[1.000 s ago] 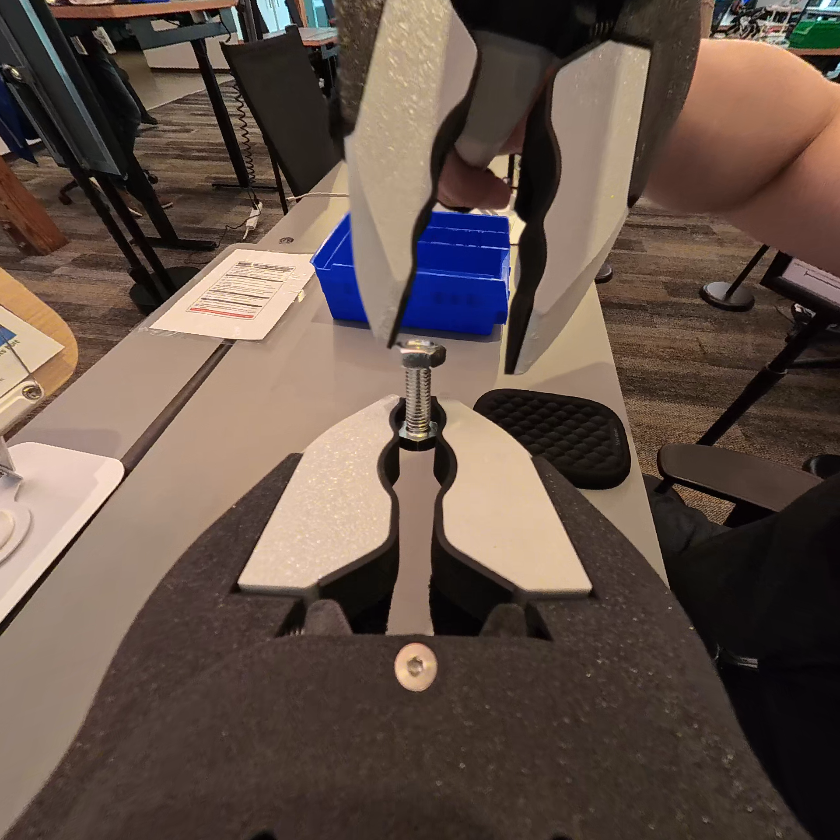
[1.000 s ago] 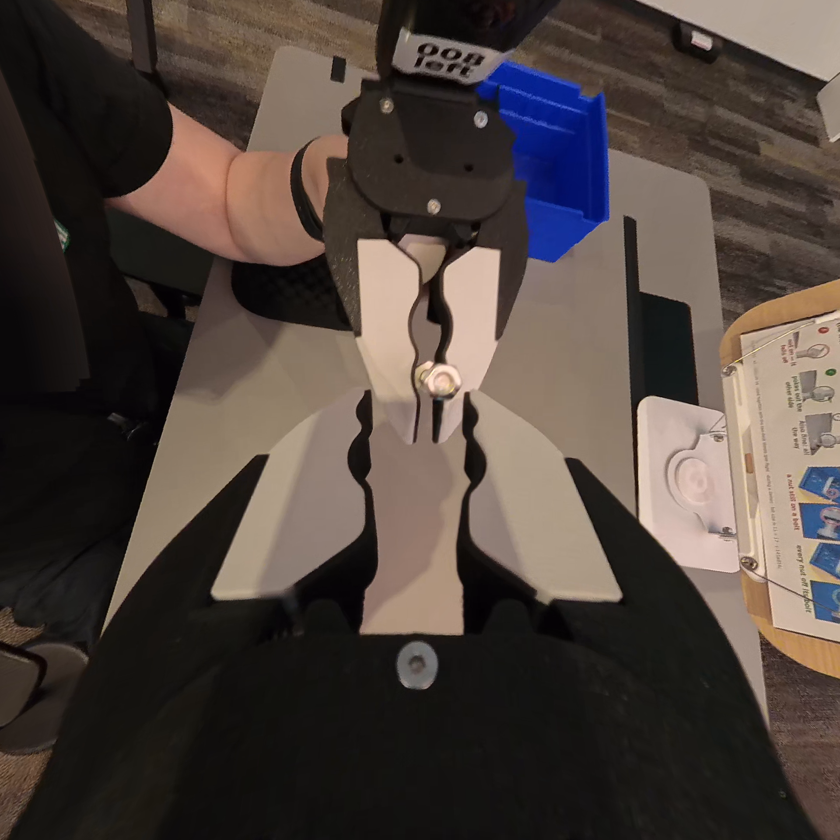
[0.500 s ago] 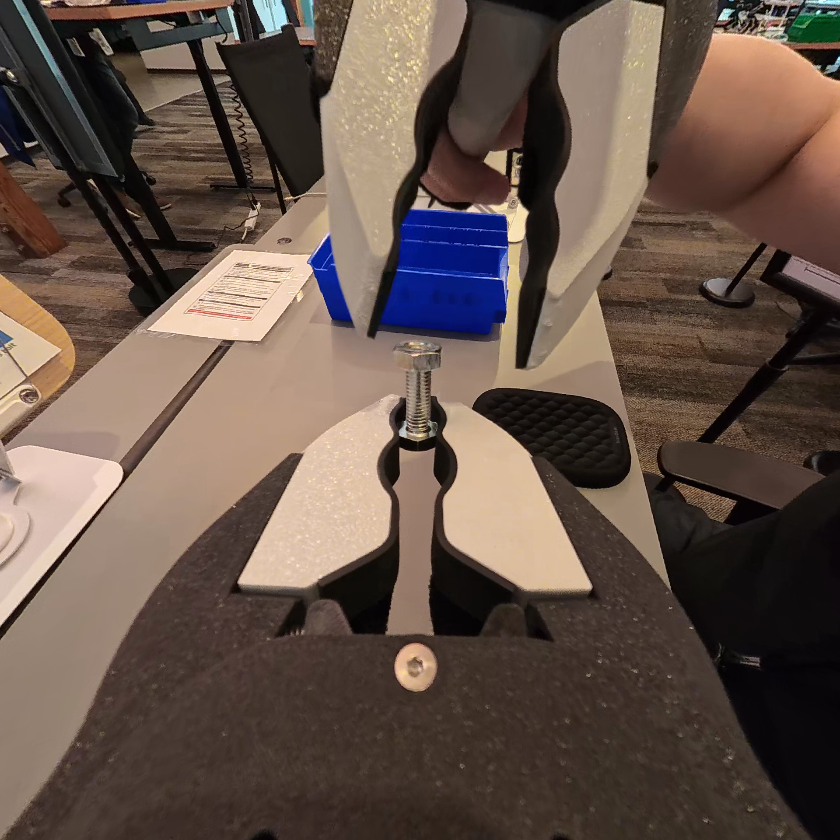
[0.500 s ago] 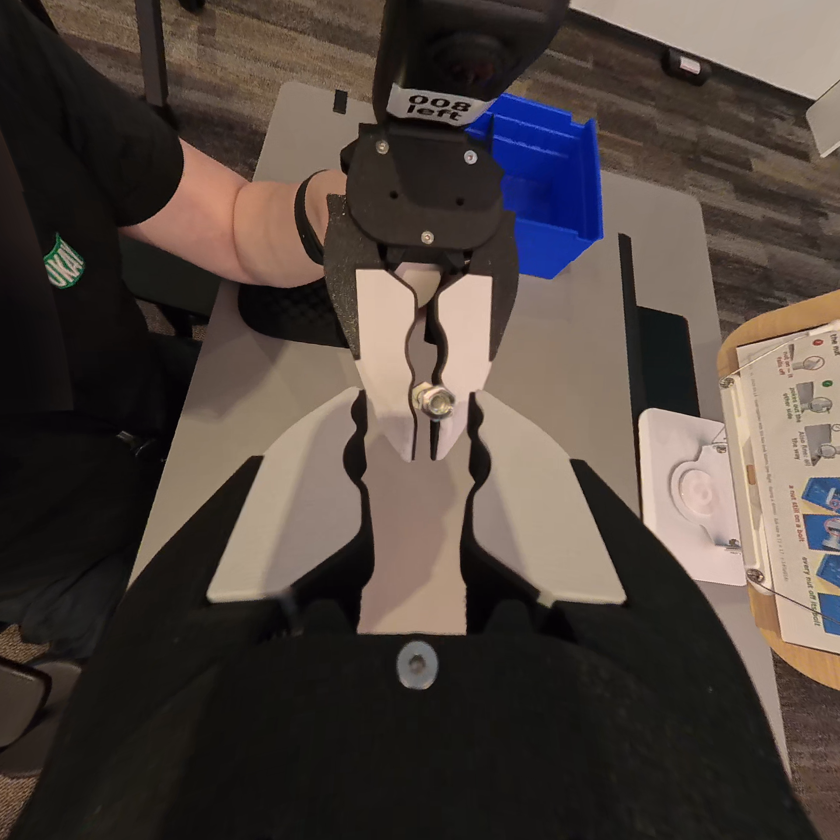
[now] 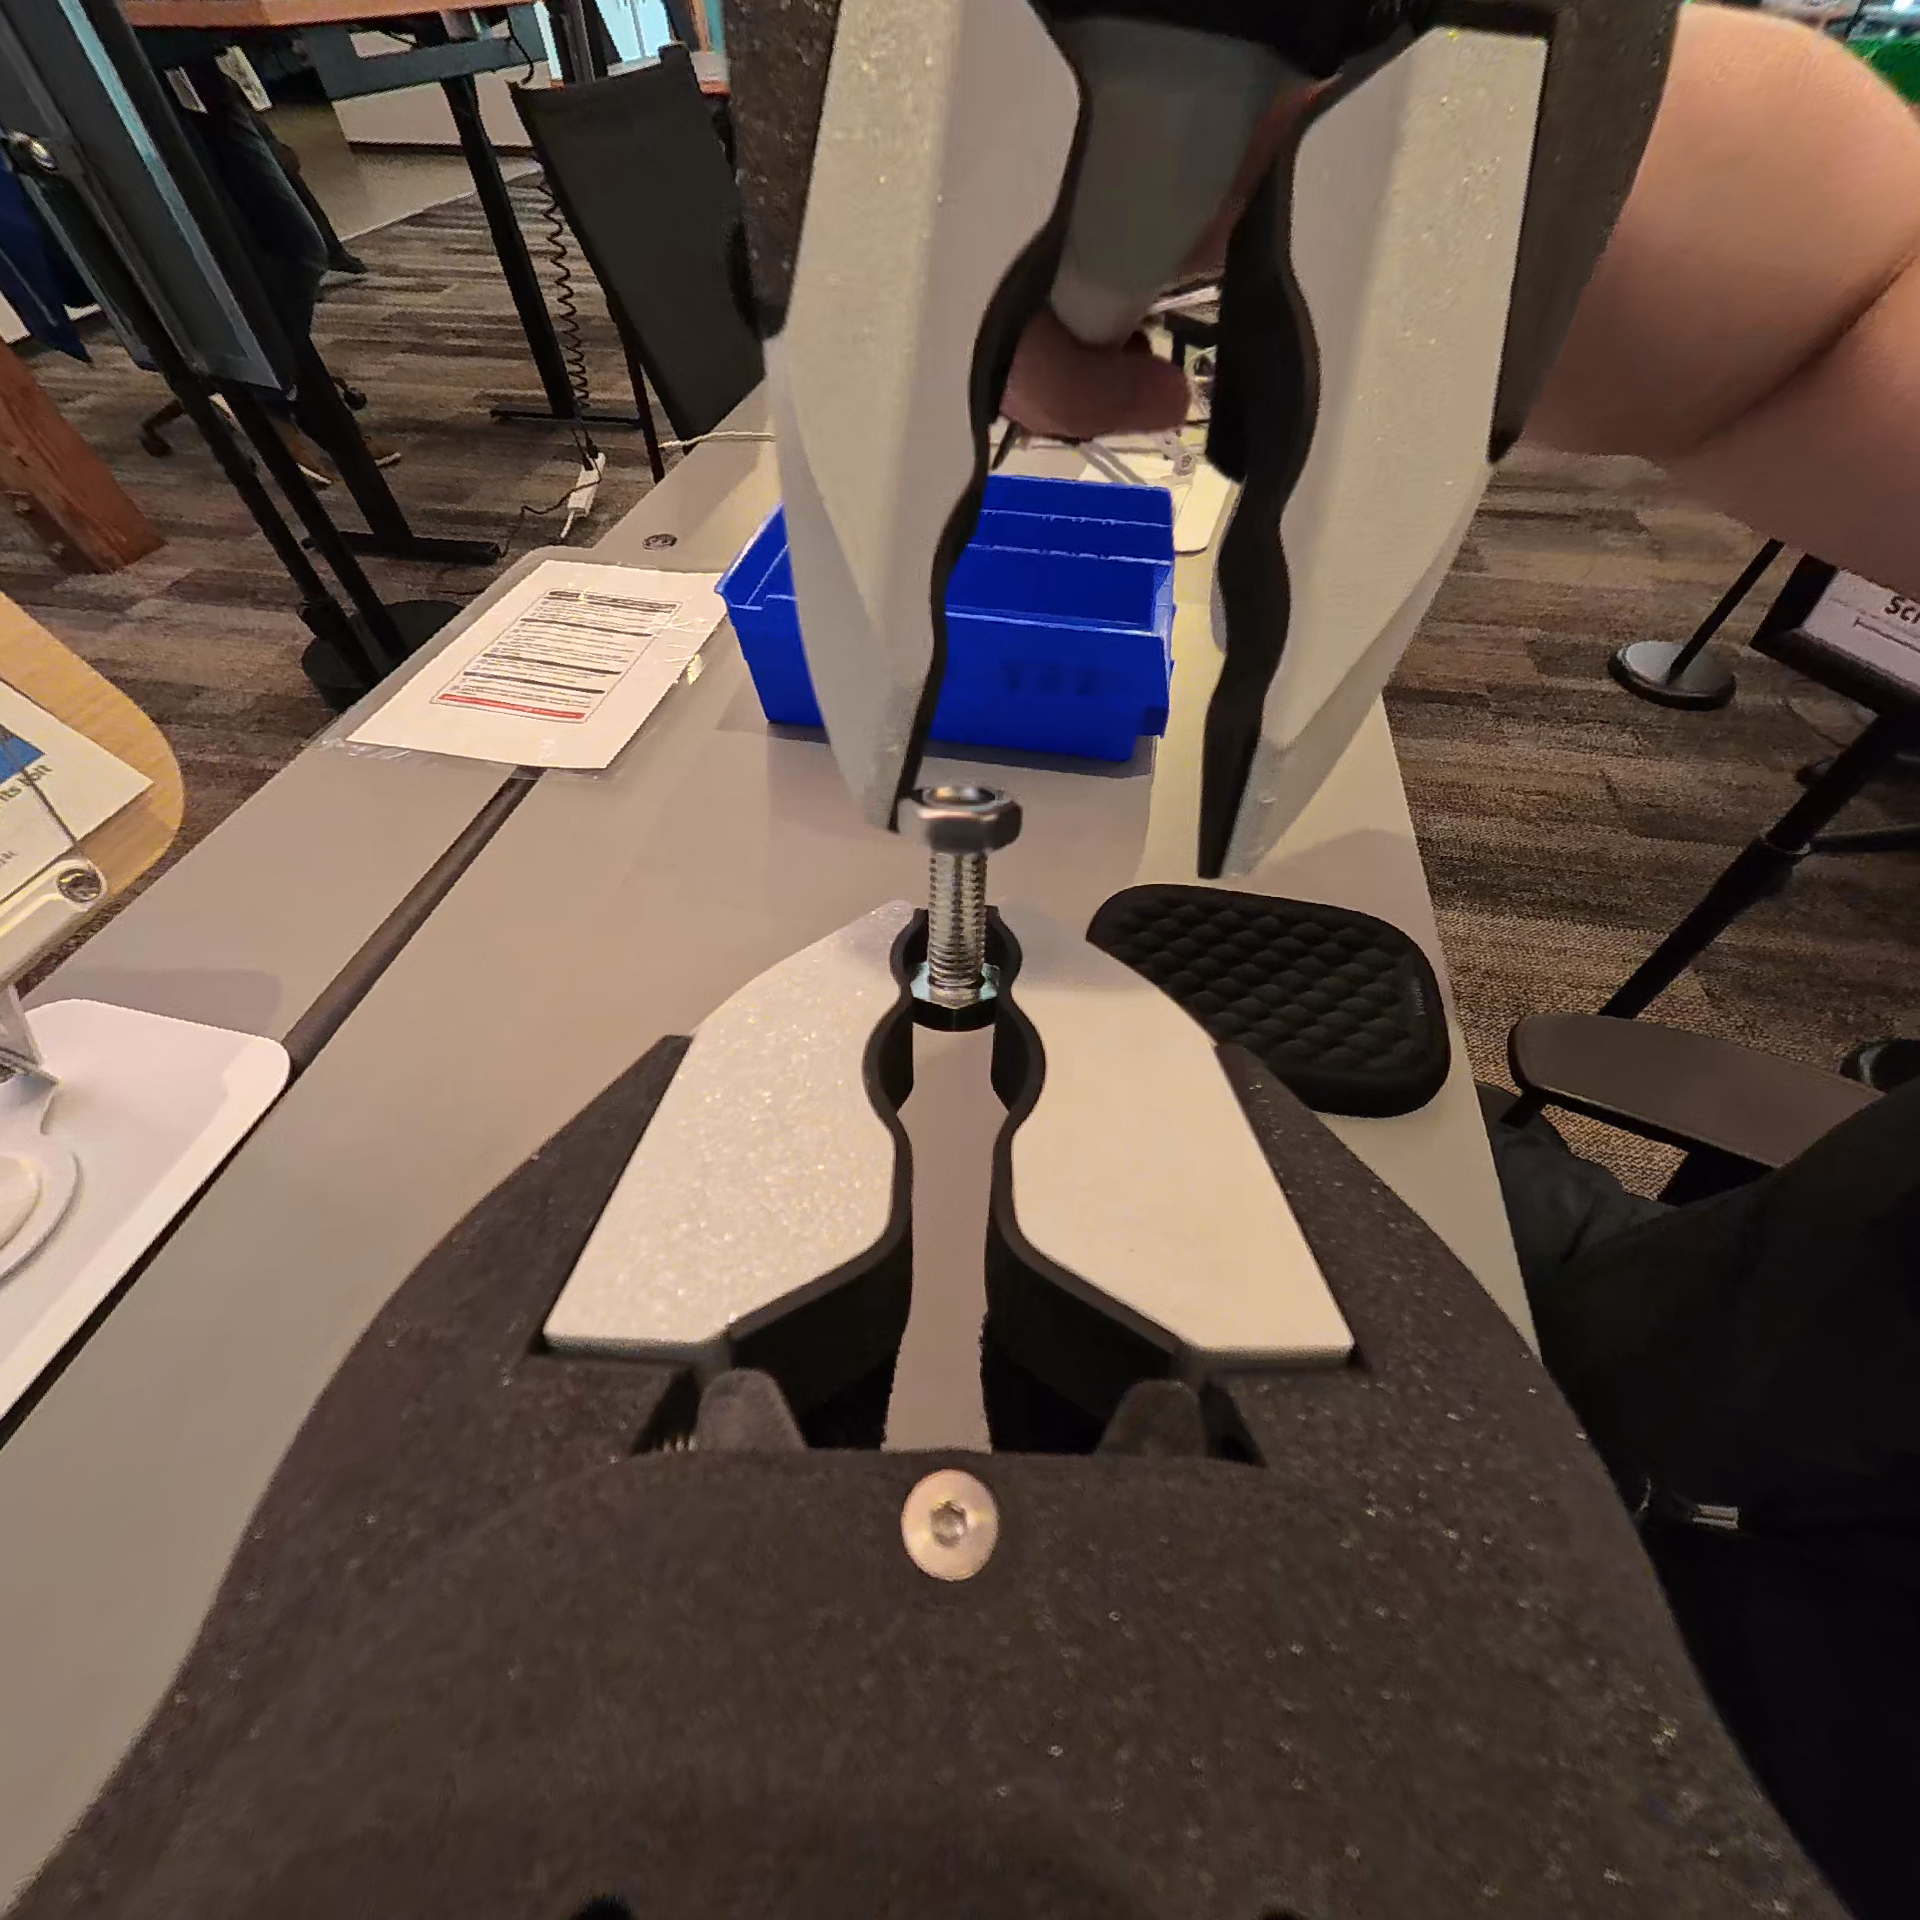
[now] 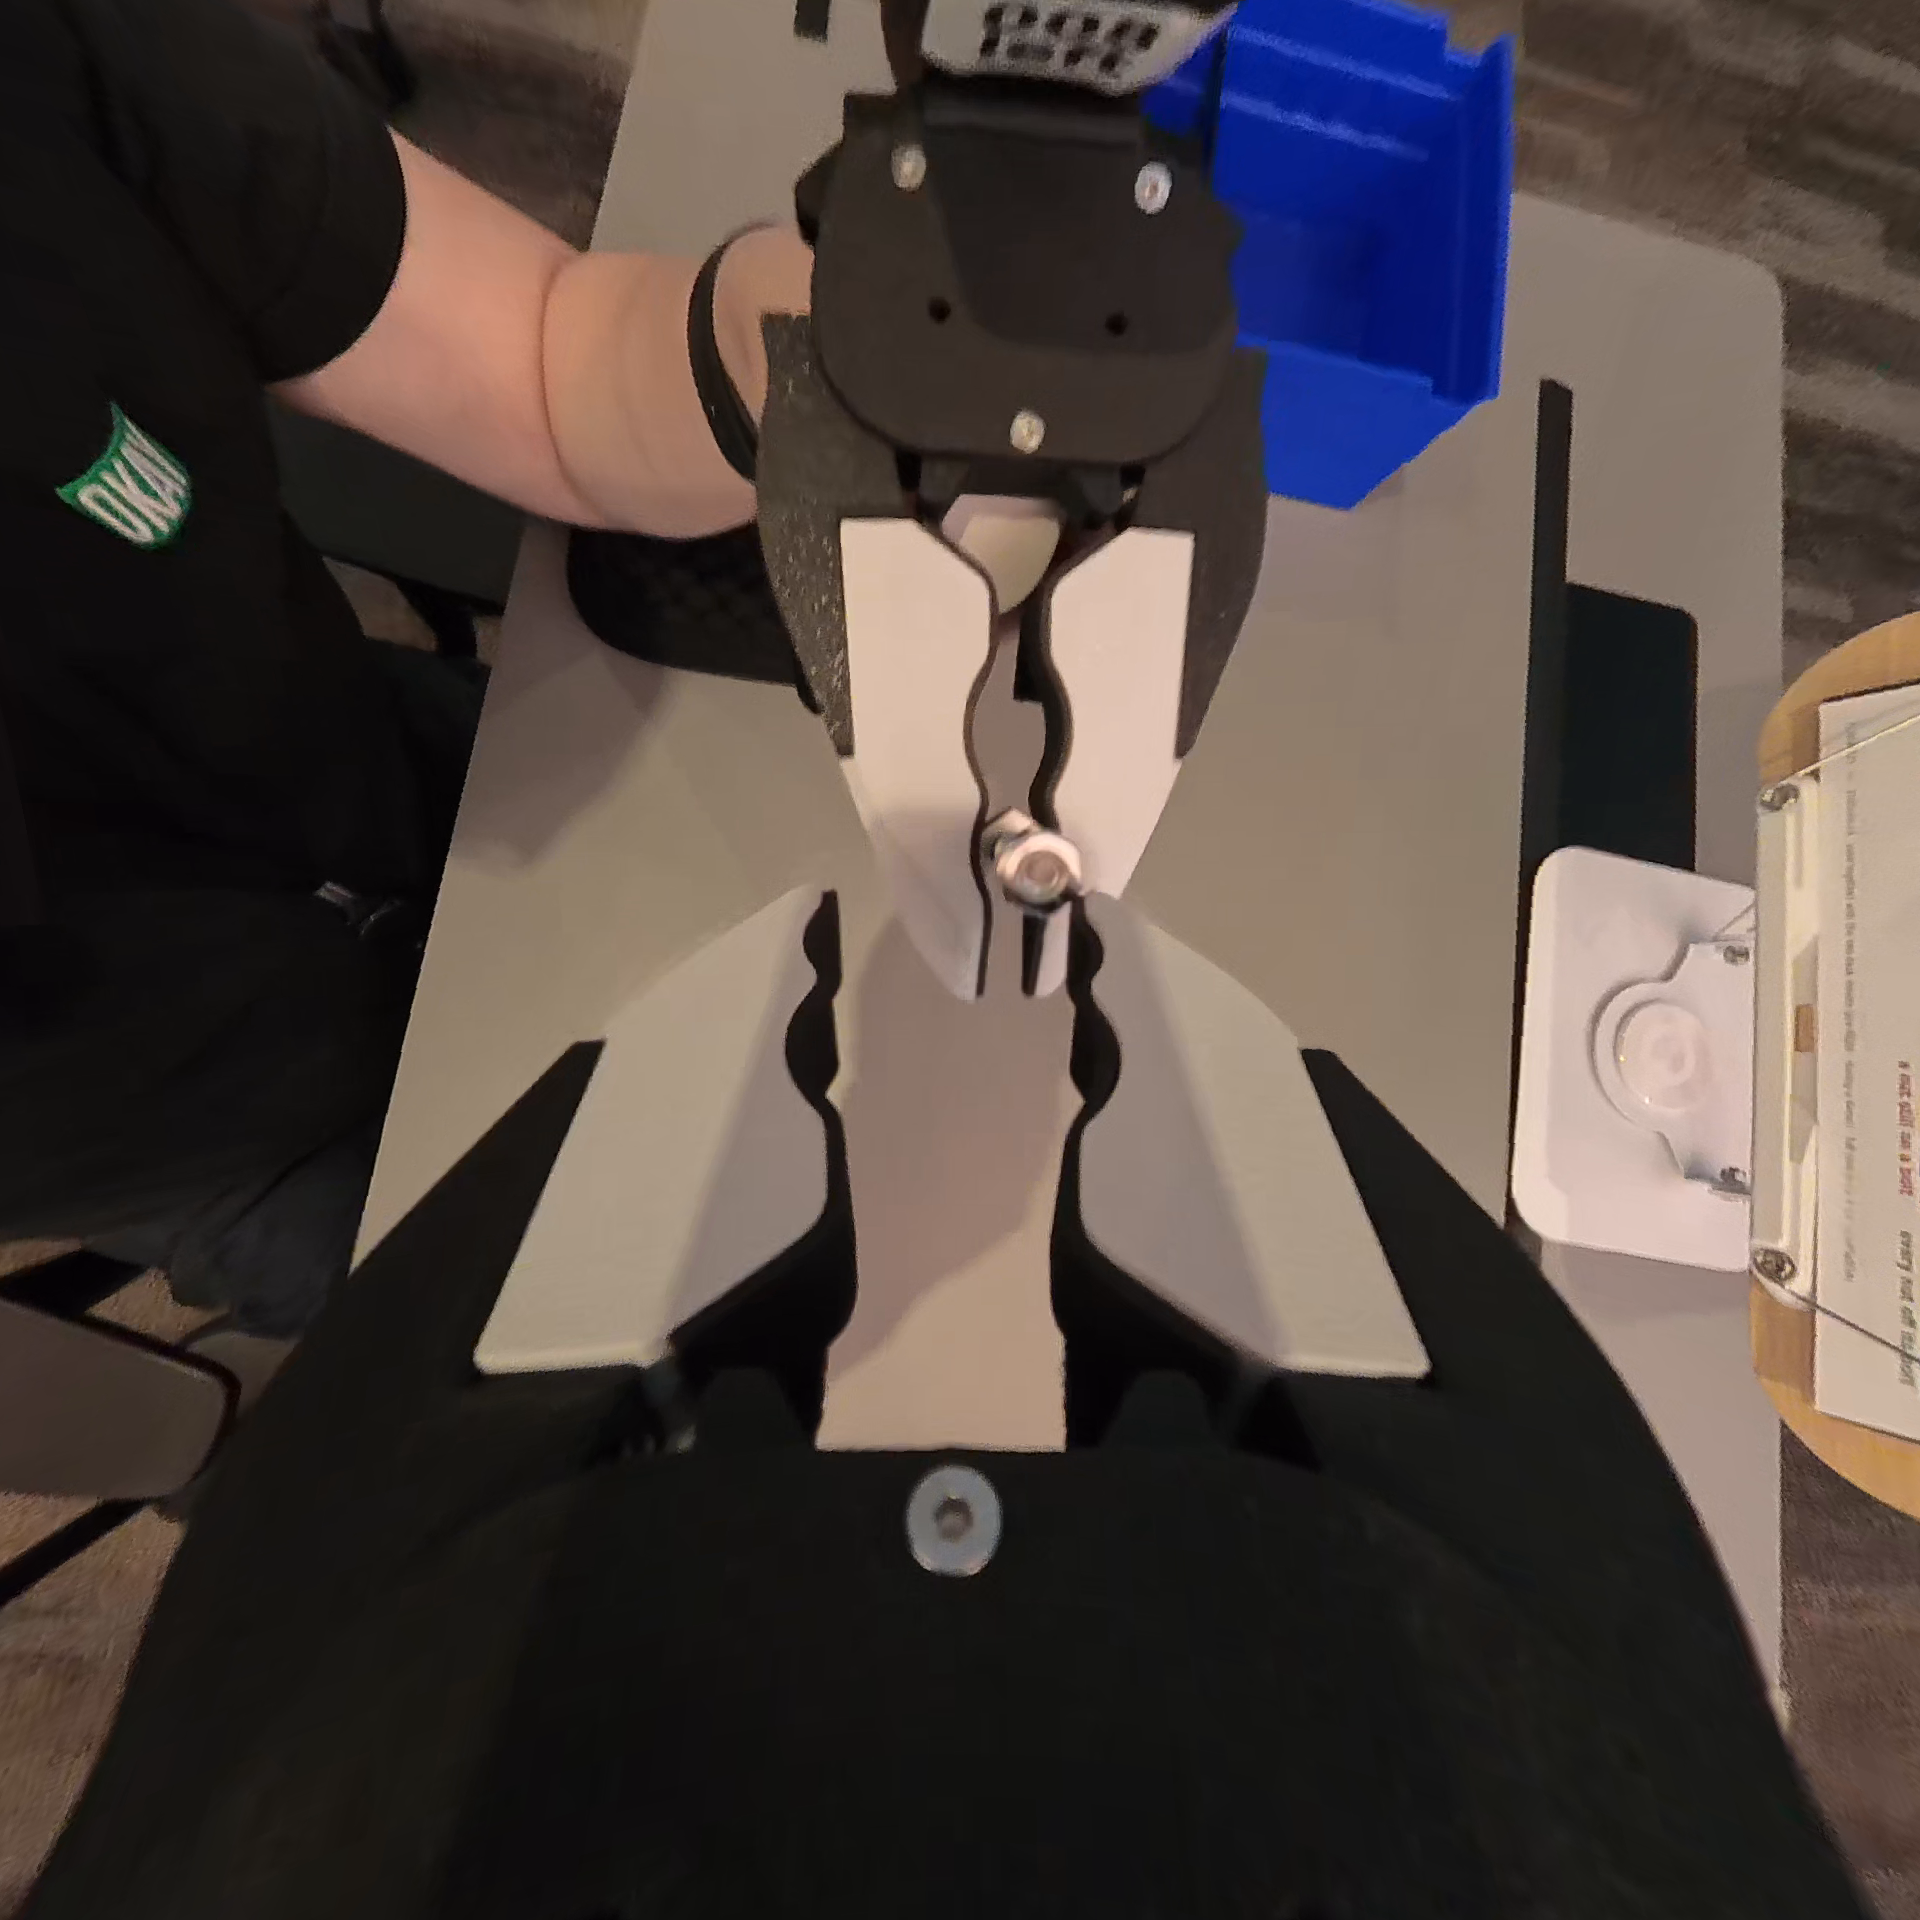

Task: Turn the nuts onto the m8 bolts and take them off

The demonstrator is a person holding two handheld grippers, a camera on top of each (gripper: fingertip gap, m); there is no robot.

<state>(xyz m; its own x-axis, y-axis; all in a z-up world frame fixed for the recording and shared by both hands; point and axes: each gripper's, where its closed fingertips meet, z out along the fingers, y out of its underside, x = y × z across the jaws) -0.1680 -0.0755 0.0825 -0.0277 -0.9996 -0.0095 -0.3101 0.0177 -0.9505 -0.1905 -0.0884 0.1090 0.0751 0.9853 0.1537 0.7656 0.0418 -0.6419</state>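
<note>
A silver M8 bolt (image 5: pixel 950 928) stands upright over the grey table (image 5: pixel 623 914). My left gripper (image 5: pixel 951 997) is shut on the hex at its lower end. A nut (image 5: pixel 957 820) sits on the top end of the thread. My right gripper (image 5: pixel 1060 836) hangs open from above, one fingertip beside the nut and the other well off to the right. In the right wrist view, the nut (image 6: pixel 1029 869) lies just beyond my right gripper (image 6: pixel 951 914), close to one fingertip. The left gripper (image 6: pixel 1008 982) points toward me there.
A blue bin (image 5: pixel 1039 644) stands behind the bolt and also shows in the right wrist view (image 6: pixel 1351 260). A black padded rest (image 5: pixel 1268 992) lies to the right. A laminated sheet (image 5: pixel 561 665) and a white stand base (image 6: pixel 1631 1049) are on the table. A person's forearm (image 6: pixel 603 395) reaches in. Less than 4 cm separates the two grippers' tips.
My right gripper rose off the bolt half a second ago and has come back down, still open, with one fingertip level with the nut. The left gripper and bolt have held still.
</note>
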